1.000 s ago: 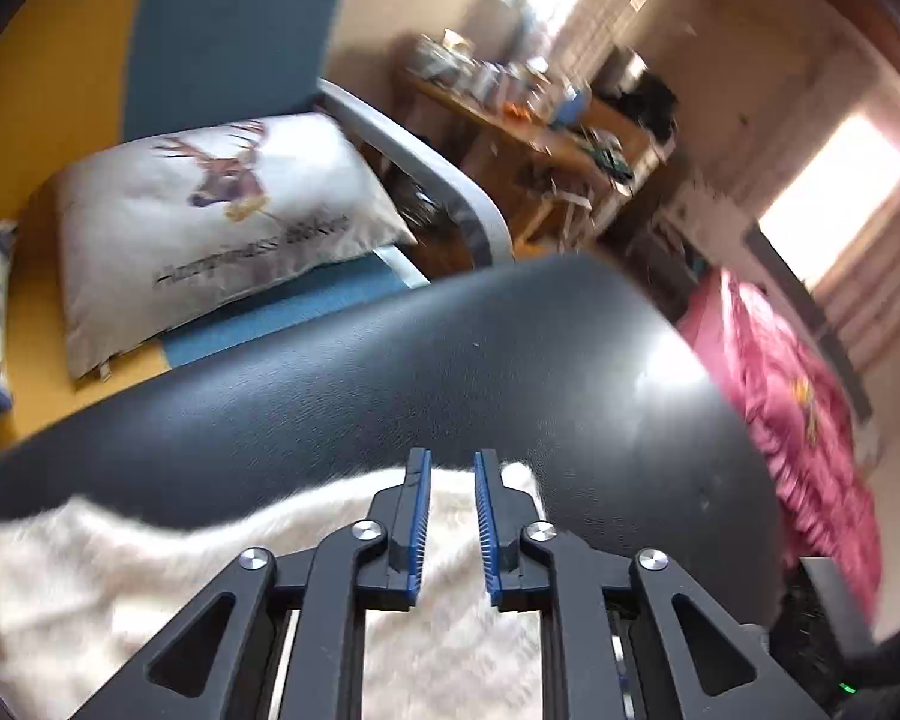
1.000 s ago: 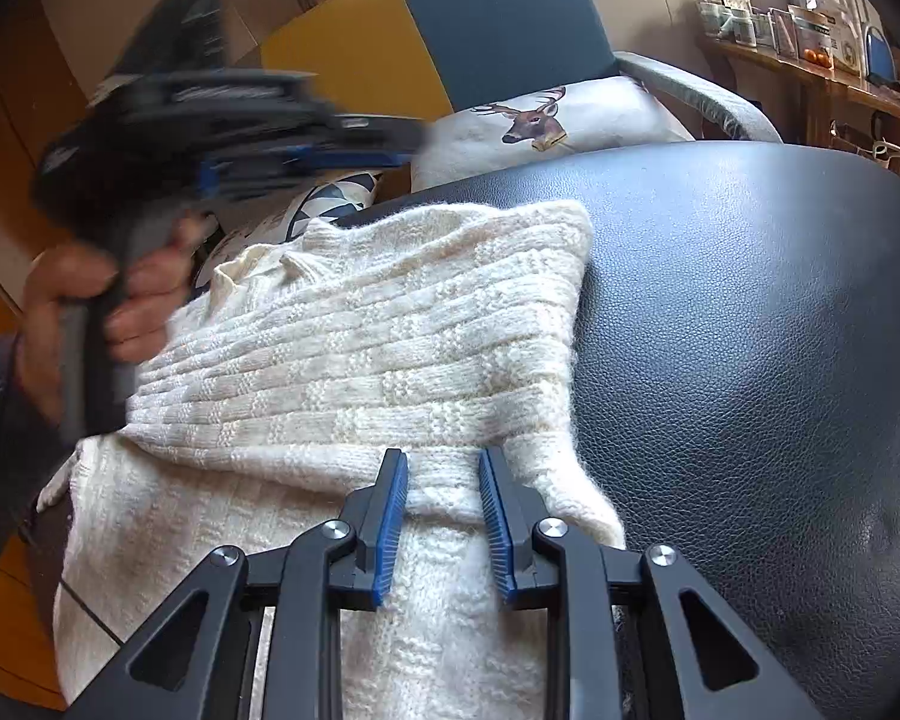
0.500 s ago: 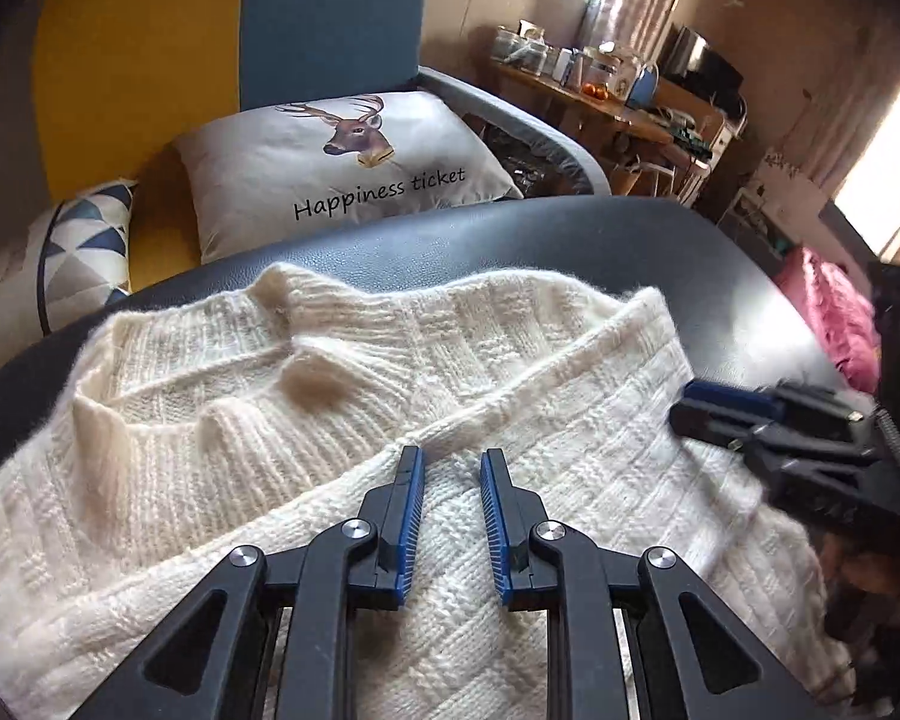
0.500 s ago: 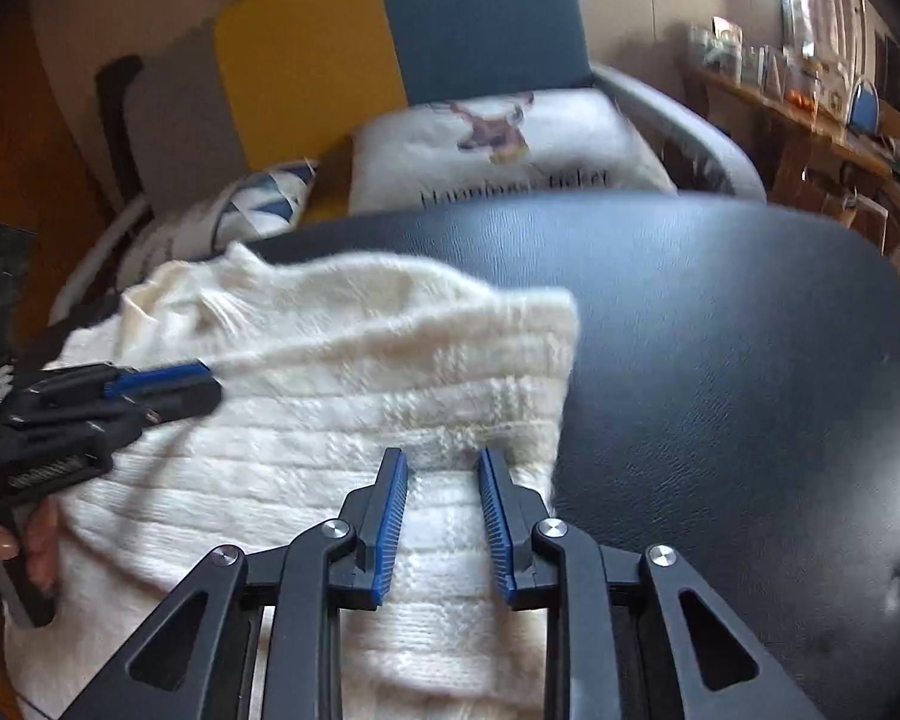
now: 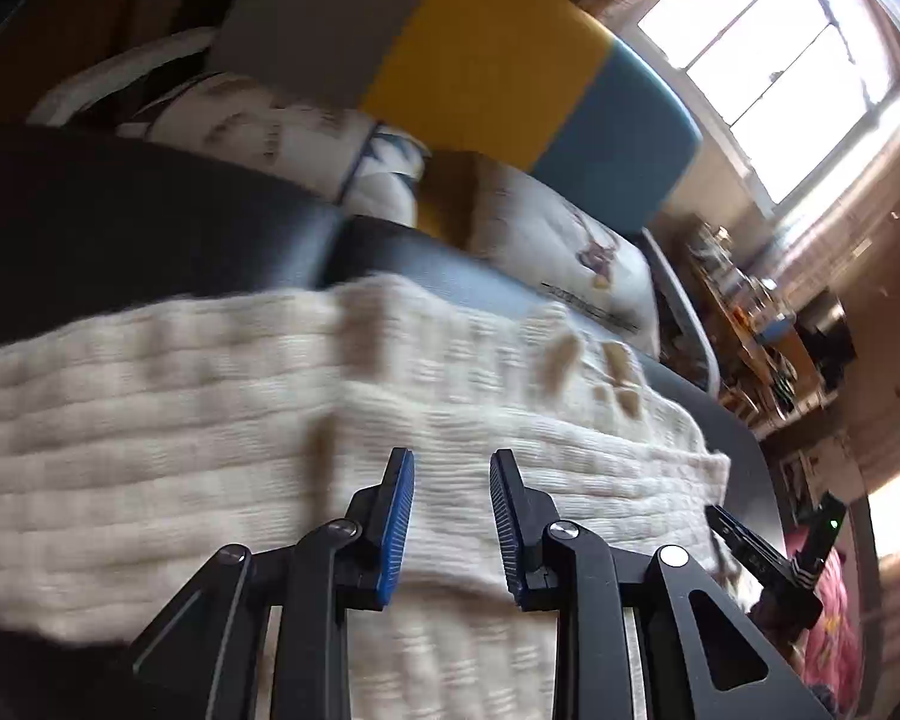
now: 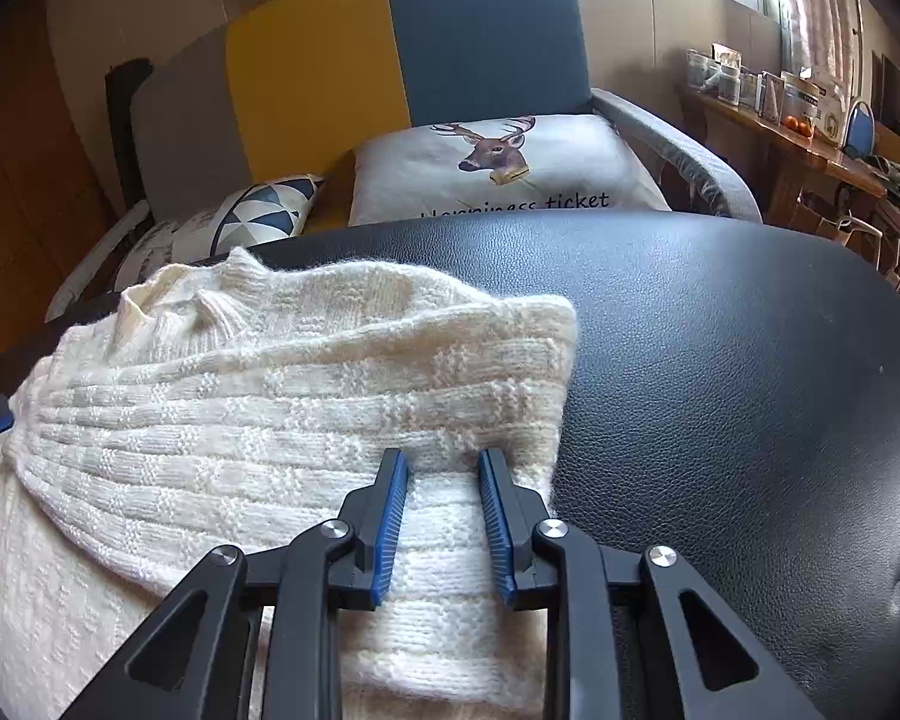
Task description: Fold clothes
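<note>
Right gripper (image 6: 441,519) parted, empty, over the cream sweater's (image 6: 282,396) right folded edge. Left gripper (image 5: 453,519) likewise parted above the sweater (image 5: 210,408). Lying doubled on the black leather surface (image 6: 720,372). Soft, bulky, limp, probably light; best pinched at a folded edge.

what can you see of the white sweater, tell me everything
The sweater is cream-white, a chunky knit with ribbed and textured rows and a rolled collar at its far left. It lies on the black leather surface, with an upper layer folded over the lower one, its right edge straight. The right gripper hangs open over its near edge. The left gripper is open above it too; that view is blurred.
</note>
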`<state>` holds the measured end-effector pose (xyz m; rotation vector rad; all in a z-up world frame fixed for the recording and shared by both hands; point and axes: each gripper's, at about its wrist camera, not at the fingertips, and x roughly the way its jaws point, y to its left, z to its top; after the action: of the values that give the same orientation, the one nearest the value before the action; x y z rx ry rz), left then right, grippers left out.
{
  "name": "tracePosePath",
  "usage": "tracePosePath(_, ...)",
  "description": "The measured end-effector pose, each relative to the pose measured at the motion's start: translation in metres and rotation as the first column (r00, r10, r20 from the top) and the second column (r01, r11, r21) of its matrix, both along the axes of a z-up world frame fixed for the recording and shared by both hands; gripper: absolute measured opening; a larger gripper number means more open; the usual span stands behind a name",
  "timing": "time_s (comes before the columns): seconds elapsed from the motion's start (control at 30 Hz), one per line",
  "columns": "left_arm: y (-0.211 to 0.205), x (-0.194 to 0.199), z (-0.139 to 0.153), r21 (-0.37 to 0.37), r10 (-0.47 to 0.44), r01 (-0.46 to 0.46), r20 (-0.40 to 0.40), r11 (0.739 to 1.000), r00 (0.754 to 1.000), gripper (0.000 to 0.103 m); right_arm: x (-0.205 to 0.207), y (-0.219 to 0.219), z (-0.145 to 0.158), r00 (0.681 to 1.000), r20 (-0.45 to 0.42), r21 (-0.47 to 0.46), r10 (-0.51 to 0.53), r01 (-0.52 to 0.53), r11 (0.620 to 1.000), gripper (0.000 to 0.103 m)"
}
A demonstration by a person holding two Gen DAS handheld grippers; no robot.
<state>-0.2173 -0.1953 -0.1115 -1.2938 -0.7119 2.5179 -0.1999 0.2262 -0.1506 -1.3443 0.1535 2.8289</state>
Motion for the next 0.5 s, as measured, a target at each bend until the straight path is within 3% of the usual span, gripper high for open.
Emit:
tracePosePath(0.17,-0.038,0.004,-0.015,0.034,0.044,-0.047,0.083,0.998,0.996,0.031,-0.002,-0.029,0.011,0.999,-0.017,0.035,0.033,-0.032,0.999,0.025)
tracePosePath(0.3,-0.019,-0.011,-0.019,0.012,-0.007,0.006,0.080,1.000,0.997,0.035,-0.007,-0.056,0.011,0.996,-0.011,0.027,0.085,-0.085,0.996,0.025)
tracePosePath(0.33,-0.012,-0.015,-0.019,-0.035,-0.012,0.015,0.070,0.999,0.997,0.033,-0.008,-0.063,0.011,0.995,-0.010,0.024,0.098,-0.098,0.995,0.025)
tracePosePath(0.37,-0.008,-0.016,-0.017,-0.075,-0.008,0.012,0.058,0.997,0.998,0.015,-0.010,-0.069,0.012,0.994,-0.008,0.022,0.111,-0.111,0.994,0.025)
tracePosePath(0.4,-0.004,-0.018,-0.015,-0.116,-0.004,0.010,0.047,0.993,0.999,0.007,-0.011,-0.076,0.012,0.992,-0.007,0.020,0.124,-0.124,0.992,0.025)
tracePosePath(0.5,0.000,-0.022,-0.015,-0.191,0.015,-0.010,0.026,0.982,1.000,0.007,-0.013,-0.079,-0.003,0.992,0.011,0.029,0.124,-0.124,0.992,0.026)
